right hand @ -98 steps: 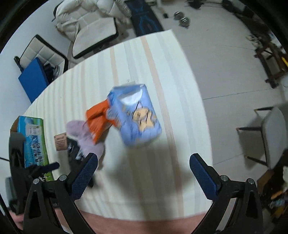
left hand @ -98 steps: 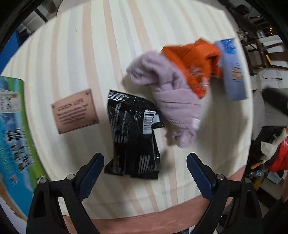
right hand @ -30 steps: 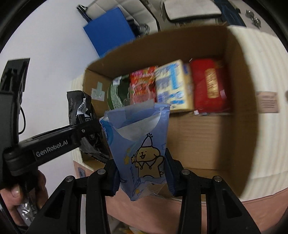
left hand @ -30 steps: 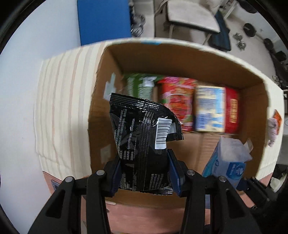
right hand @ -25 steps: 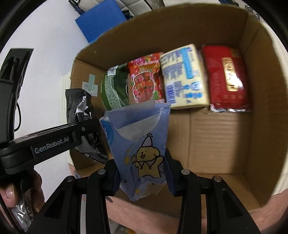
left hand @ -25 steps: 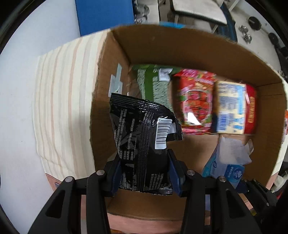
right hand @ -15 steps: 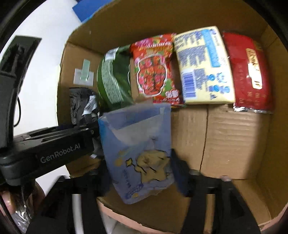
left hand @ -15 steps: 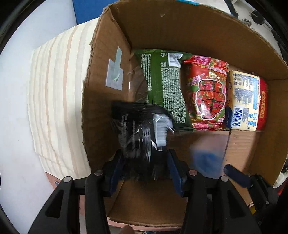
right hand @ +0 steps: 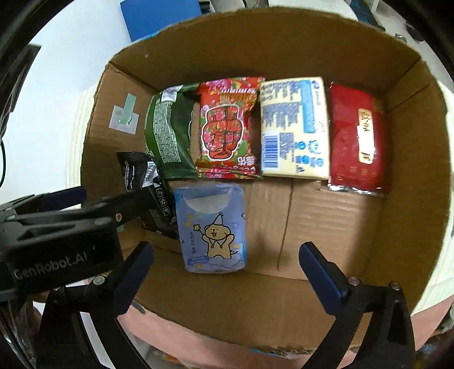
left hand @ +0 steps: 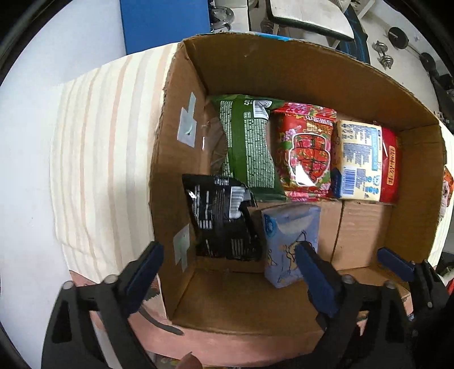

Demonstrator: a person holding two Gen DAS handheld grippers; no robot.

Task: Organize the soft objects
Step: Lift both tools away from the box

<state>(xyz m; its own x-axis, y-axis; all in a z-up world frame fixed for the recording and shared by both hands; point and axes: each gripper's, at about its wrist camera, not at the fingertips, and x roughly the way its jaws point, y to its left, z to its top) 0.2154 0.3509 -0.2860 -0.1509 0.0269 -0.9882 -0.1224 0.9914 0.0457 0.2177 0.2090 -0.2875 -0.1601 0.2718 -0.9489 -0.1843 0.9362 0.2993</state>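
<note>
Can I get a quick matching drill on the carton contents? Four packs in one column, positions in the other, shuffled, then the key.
Column 1:
1. black pouch
2. blue bear tissue pack
3. green snack bag
4. dark red pack

Column 2:
A. back row, far right end
B. front row, beside the black pouch
C. back row, far left end
D. front row, against the carton's left wall

Pairs: 1-D, 2-B, 3-C, 4-A

White floor (left hand: 25, 184), blue mat (left hand: 164, 22), dumbbells (left hand: 383, 58), striped tablecloth (left hand: 93, 159).
</note>
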